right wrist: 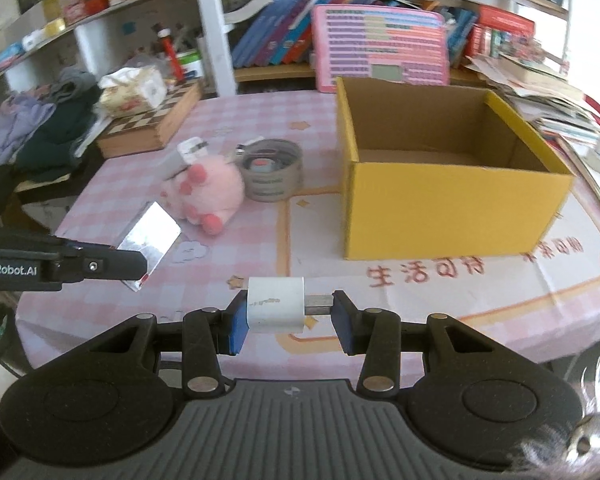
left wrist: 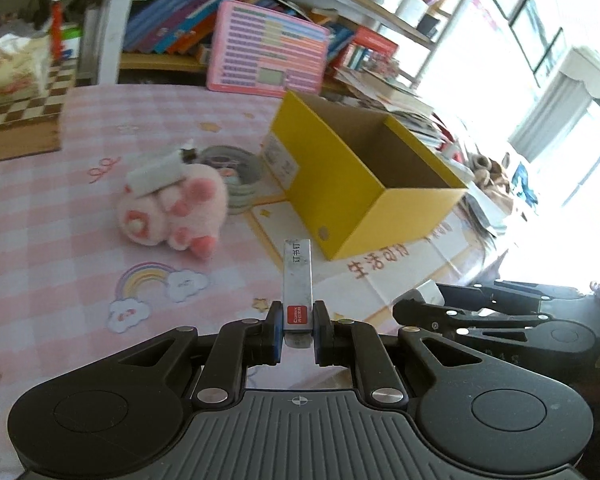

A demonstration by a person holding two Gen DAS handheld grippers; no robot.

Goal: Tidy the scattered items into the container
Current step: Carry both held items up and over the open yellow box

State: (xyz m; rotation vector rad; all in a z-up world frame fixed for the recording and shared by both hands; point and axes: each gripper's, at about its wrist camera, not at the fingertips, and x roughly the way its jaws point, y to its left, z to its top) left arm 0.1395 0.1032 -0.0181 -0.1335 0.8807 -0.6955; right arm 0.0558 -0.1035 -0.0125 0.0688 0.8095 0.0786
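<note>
My left gripper (left wrist: pixel 297 326) is shut on a silver staples box (left wrist: pixel 298 280) and holds it above the pink tablecloth; the box also shows in the right wrist view (right wrist: pixel 150 236). My right gripper (right wrist: pixel 288 316) is shut on a white charger plug (right wrist: pixel 276 304), its metal prongs against the right pad. The open yellow cardboard box (right wrist: pixel 440 216) stands ahead to the right and looks empty; it also shows in the left wrist view (left wrist: pixel 340 184). A pink plush toy (right wrist: pixel 208 192) lies on the cloth with a white adapter (right wrist: pixel 184 156) on it.
A round grey tin (right wrist: pixel 274 176) sits beside the plush. A wooden chessboard box (right wrist: pixel 152 128) with a tissue pack is at the back left. A pink board (right wrist: pixel 380 46) and books fill the shelf behind. Paper piles (right wrist: pixel 540 100) lie at the right.
</note>
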